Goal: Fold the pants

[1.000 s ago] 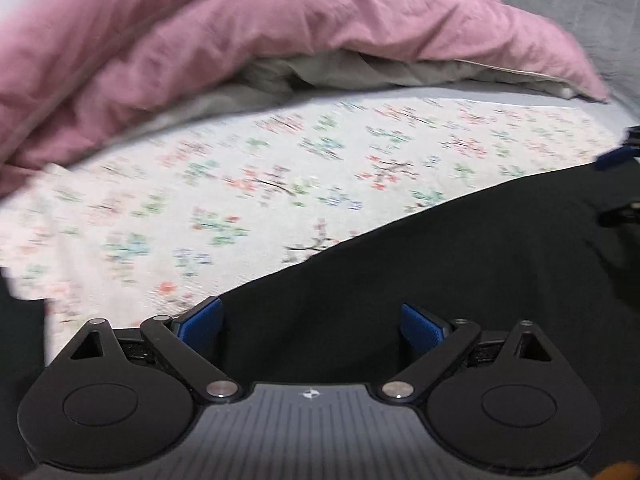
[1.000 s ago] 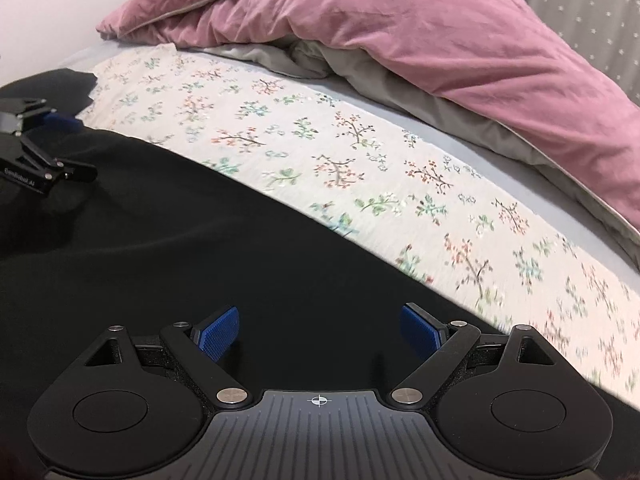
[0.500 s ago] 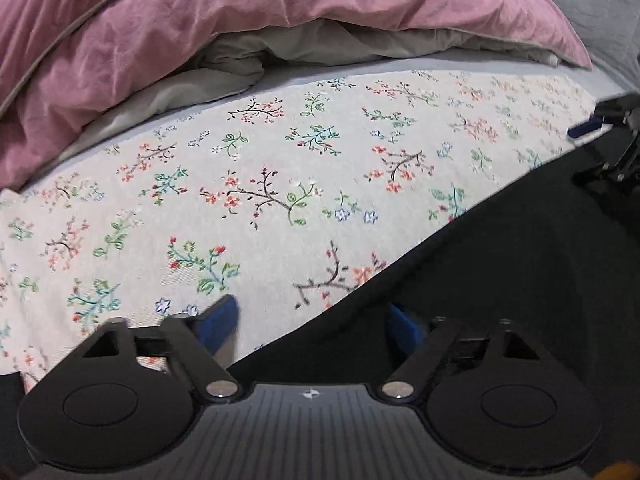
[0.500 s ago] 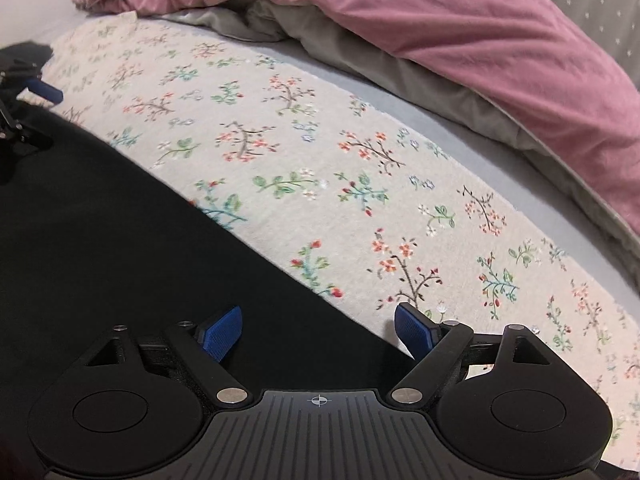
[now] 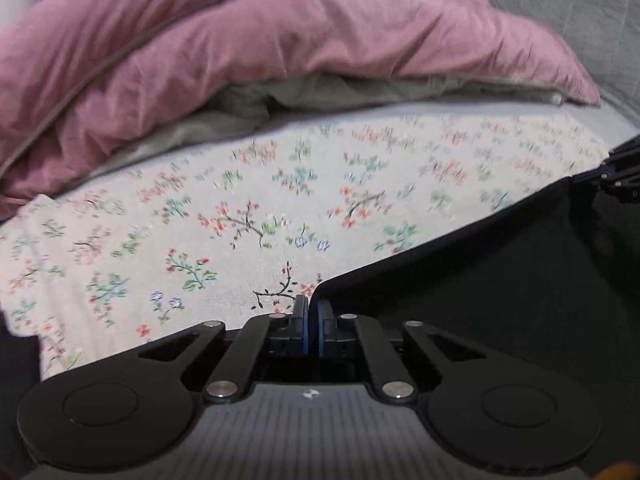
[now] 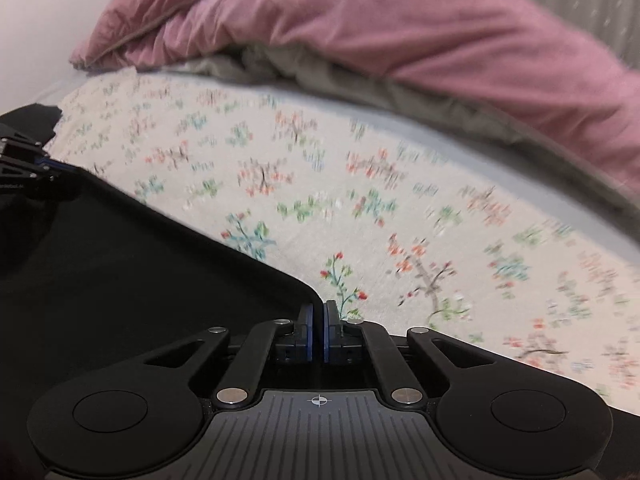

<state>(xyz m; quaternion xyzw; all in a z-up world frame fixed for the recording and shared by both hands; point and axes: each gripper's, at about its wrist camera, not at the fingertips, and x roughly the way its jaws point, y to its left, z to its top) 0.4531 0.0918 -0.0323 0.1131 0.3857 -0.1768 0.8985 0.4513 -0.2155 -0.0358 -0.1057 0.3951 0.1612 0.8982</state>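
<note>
The black pants (image 5: 500, 280) lie on a floral bedsheet (image 5: 240, 216), with their far edge stretched taut between both grippers. My left gripper (image 5: 313, 312) is shut on the left corner of that edge. My right gripper (image 6: 319, 316) is shut on the right corner, and the pants (image 6: 120, 272) spread to its left. The right gripper (image 5: 622, 178) shows at the far right of the left wrist view. The left gripper (image 6: 24, 164) shows at the far left of the right wrist view.
A bunched pink duvet (image 5: 280, 44) with a grey underside lies across the back of the bed, also in the right wrist view (image 6: 400, 28). The floral sheet (image 6: 360, 200) spreads between it and the pants. A grey quilted surface (image 5: 580, 12) is at the back right.
Both grippers went from open to shut on the pants' far edge. The edge now looks lifted and pulled straight between them, and both views have shifted.
</note>
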